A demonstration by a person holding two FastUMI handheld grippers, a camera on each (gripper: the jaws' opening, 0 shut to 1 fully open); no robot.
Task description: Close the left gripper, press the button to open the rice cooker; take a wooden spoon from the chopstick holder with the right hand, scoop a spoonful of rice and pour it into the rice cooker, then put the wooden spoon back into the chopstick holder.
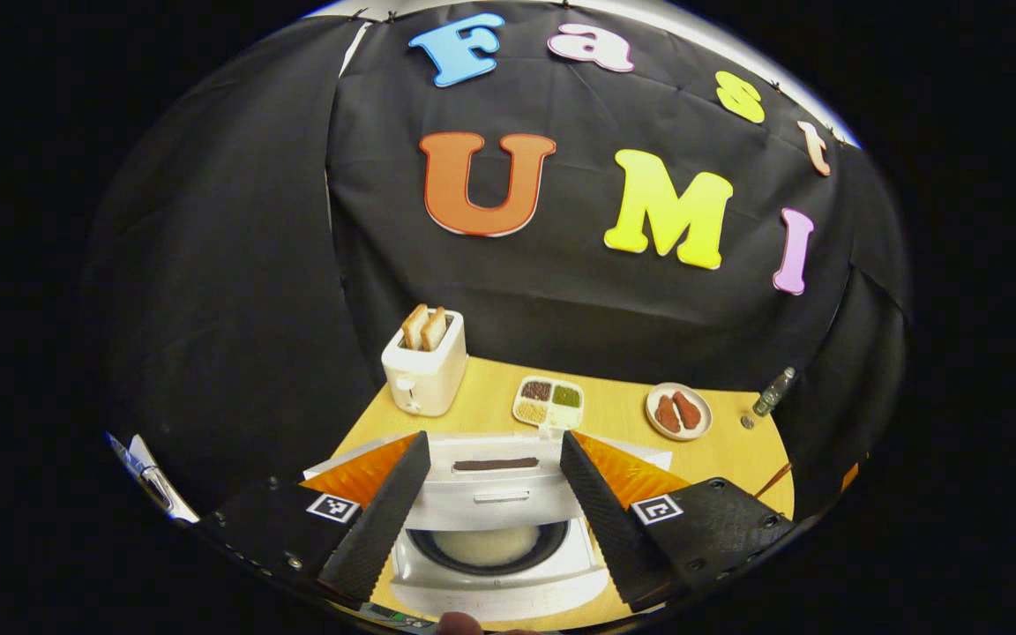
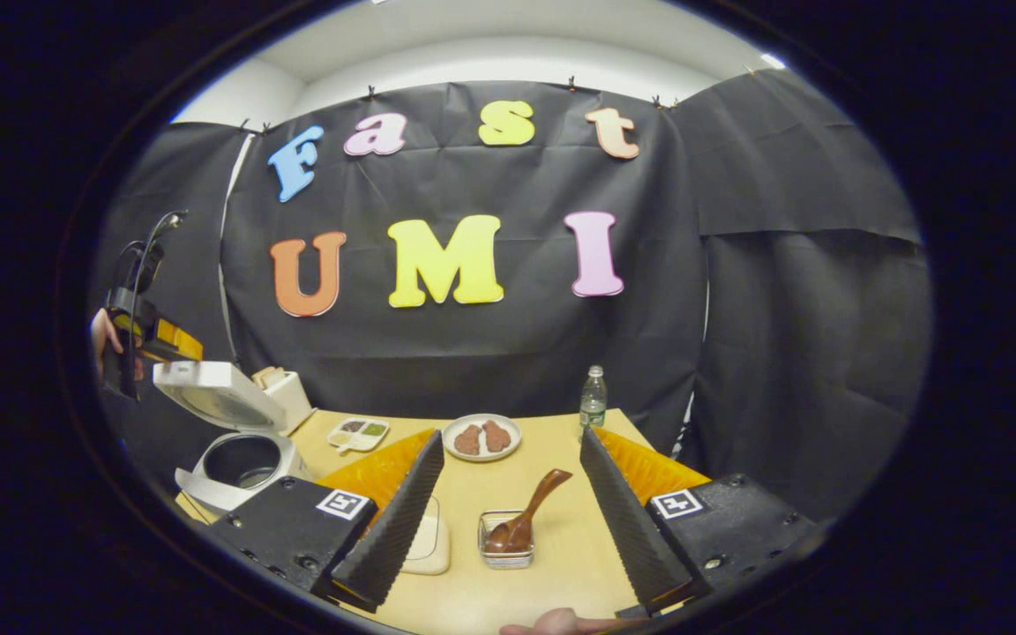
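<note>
The right gripper (image 2: 508,503), fingers spread, faces the wooden spoon (image 2: 526,516) straight ahead, its handle tilting up and right.

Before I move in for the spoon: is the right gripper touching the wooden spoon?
Apart. In the right gripper view the right gripper is open, and the wooden spoon stands in its clear holder with bare table beside each finger.

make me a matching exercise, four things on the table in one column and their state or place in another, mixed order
Things:
1. rice cooker
2. wooden spoon
3. toaster
4. water bottle

States or places:
A. upright at the table's far edge
B. resting in a small clear container
C. lid raised
D. two bread slices poking out of the top

Pairs: 1-C, 2-B, 3-D, 4-A
</note>
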